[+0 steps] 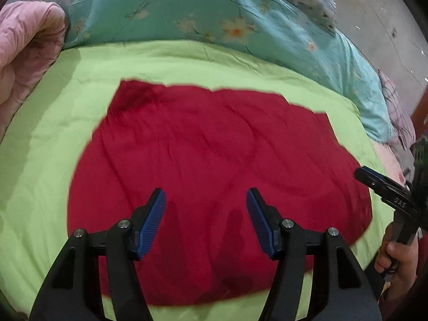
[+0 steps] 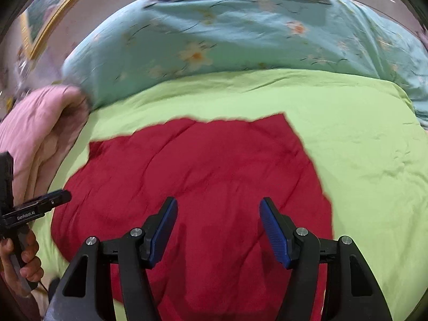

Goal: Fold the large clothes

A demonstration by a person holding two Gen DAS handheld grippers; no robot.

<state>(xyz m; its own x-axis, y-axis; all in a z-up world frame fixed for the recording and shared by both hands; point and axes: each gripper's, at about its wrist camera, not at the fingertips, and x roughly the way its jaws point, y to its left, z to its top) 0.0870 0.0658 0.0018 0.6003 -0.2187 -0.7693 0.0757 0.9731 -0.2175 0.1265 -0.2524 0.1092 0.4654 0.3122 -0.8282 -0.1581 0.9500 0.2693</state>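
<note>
A large crimson garment of soft, creased fabric (image 1: 214,176) lies spread flat on the lime-green sheet (image 1: 45,165) covering the bed, its near hem towards the foot edge where the person stands, its far edge well short of the turquoise floral quilt (image 1: 187,10) heaped along the head of the bed. A rolled pink blanket (image 1: 24,45) sits at the left edge.

Both tools hang above the cloth, pointing steeply down. The left gripper (image 1: 206,214) is released, its blue pads apart with nothing between them but the red fabric below. The right gripper (image 2: 218,224) is likewise released and empty; a hand (image 1: 396,256) holds it at the garment's right side.

The garment looks laid out in a rough rectangle, so a fold seems due to begin, with no grasp yet made. I judge the next move needs each gripper brought down to an edge or corner on its own side, pinching only the garment and not the sheet beneath, then lifting together so the fold falls even.
</note>
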